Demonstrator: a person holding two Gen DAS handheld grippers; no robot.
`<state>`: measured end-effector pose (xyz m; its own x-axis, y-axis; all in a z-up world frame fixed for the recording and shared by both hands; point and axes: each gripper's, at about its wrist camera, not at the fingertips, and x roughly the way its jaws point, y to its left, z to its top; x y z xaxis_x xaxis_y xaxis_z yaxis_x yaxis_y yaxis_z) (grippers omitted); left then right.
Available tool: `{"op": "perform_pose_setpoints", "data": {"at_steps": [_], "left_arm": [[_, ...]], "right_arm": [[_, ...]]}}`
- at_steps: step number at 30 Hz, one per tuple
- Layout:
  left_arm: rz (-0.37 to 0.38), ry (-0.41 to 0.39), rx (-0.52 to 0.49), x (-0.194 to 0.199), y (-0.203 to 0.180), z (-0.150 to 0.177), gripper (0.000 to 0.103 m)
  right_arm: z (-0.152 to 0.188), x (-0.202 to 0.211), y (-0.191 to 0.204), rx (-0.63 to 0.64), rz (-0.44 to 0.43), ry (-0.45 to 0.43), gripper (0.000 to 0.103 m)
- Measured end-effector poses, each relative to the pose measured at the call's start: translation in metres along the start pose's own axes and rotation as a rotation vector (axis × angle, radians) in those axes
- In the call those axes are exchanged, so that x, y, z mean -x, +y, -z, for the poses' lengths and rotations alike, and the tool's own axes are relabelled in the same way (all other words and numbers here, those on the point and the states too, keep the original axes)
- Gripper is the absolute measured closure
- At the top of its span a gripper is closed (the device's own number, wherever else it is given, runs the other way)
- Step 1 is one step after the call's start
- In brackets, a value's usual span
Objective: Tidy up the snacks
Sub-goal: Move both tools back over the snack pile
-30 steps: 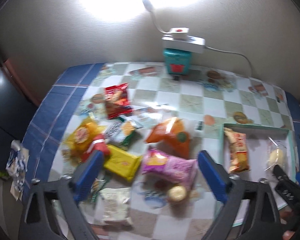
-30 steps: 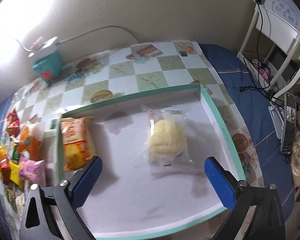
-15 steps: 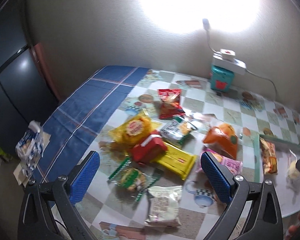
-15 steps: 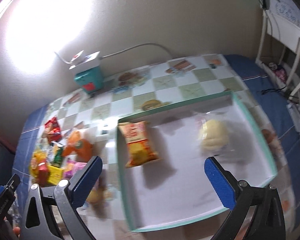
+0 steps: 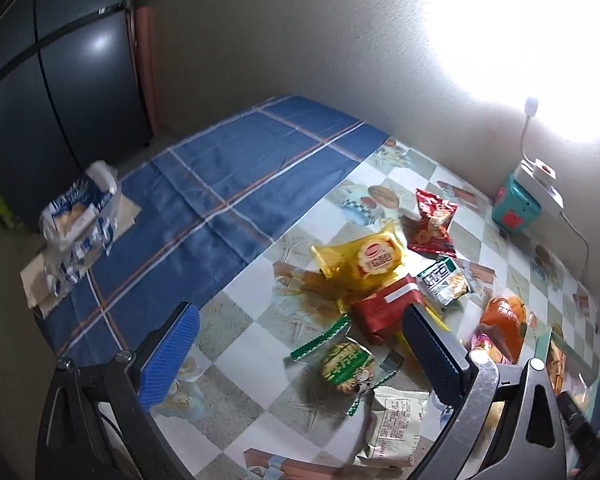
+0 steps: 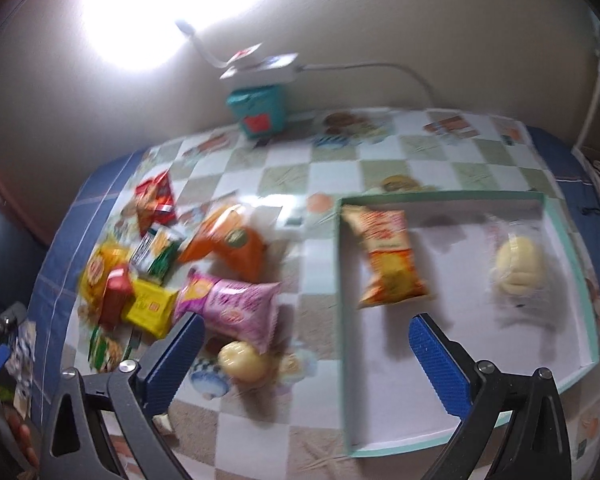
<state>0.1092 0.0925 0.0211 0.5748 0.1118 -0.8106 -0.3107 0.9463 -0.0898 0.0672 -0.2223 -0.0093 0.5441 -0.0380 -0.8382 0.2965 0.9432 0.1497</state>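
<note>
Far left in the left wrist view, a crinkled blue-and-white plastic bag is sitting on cardboard at the edge of the blue plaid tablecloth. The left gripper is hovering over the checked part of the cloth, jaws spread wide, nothing between them. Just right of it the loose snacks are lying in a heap: yellow round-logo cake wrapper, red foil packet behind it, red box-shaped pack, green-and-white biscuit pack, green-trimmed clear cookie wrapper nearest the right finger, pale printed sachet at the bottom. In the right wrist view, which is motion-blurred, the same heap is continuing rightward with a yellow flat bar pack, an orange pouch, a pink pillow bag and a bare-looking yellow round bun, possibly wrapped. The right gripper is hanging wide open and empty, straddling the left wall of the shallow teal-rimmed white tray. Inside the tray an orange-yellow chip bag is lying at the left and a clear-wrapped pale bun at the right, well apart. A teal box with white power strip is standing against the back wall.
</note>
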Motion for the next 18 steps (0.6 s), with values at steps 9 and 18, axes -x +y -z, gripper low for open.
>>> {"op": "perform_pose_setpoints", "data": {"at_steps": [9,18], "left_arm": [[0.029,0.122,-0.002,-0.03,0.008,0.007,0.002],[0.175,0.342,-0.133,-0.053,-0.036,0.036,0.002]], "right_arm": [[0.022,-0.033,0.042,0.076,-0.022,0.125,0.0],[0.034,-0.05,0.052,0.124,0.003,0.19,0.0]]}}
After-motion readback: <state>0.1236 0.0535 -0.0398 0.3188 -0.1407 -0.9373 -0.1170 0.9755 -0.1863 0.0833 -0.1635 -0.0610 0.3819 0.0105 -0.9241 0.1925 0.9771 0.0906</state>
